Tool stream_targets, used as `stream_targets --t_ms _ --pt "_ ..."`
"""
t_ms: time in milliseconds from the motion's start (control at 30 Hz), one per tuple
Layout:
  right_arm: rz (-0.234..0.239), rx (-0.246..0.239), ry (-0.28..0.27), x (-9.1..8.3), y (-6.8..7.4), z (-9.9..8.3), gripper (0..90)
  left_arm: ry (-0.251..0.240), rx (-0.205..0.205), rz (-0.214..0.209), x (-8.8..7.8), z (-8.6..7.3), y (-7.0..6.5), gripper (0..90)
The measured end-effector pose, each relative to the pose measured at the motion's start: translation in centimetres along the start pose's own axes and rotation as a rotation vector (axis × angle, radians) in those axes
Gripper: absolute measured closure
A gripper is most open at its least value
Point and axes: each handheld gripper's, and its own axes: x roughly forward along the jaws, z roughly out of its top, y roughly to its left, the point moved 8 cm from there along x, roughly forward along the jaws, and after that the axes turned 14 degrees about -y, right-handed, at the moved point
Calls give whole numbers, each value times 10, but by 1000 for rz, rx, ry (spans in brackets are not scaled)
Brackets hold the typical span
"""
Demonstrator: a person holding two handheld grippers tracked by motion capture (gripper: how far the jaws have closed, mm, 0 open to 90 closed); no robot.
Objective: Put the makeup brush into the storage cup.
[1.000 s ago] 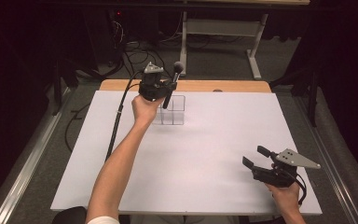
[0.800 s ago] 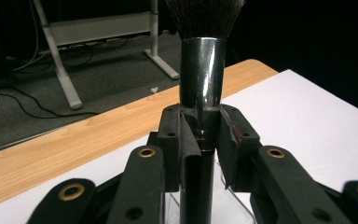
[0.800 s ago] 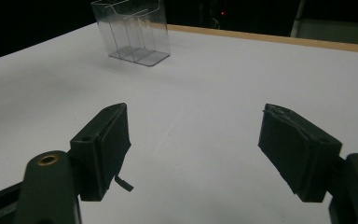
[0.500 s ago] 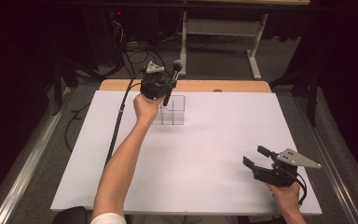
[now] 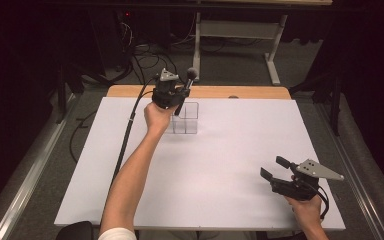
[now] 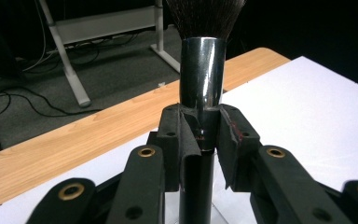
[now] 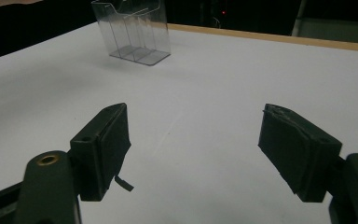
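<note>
Makeup brush (image 6: pixel 202 74) stands upright, clamped in the left tongs (image 5: pixel 172 95), its dark bristles up and its black handle pointing down toward the clear organizer (image 5: pixel 185 118) at the far left of the white worktop (image 5: pixel 230 150). Against the earlier high views almost nothing has shifted: the left hand (image 5: pixel 156 116) hovers in the same spot above the organizer, the brush tilted as before. That suggests the lowering into a compartment has not begun, and whether the handle tip is already inside I cannot tell. The right tongs (image 7: pixel 205 154) rest wide and empty at the near right.
</note>
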Motion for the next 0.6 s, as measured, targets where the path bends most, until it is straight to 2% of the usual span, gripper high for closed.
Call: stream_targets --t_ms 267,400,600 --pt "1 0 -2 0 0 0 261 23 22 -3 0 -3 -3 718" --pt "4 -3 -4 -1 1 1 261 28 13 -3 0 -3 -2 717" --pt "1 -4 0 0 0 0 261 46 33 -8 -2 -6 -2 717"
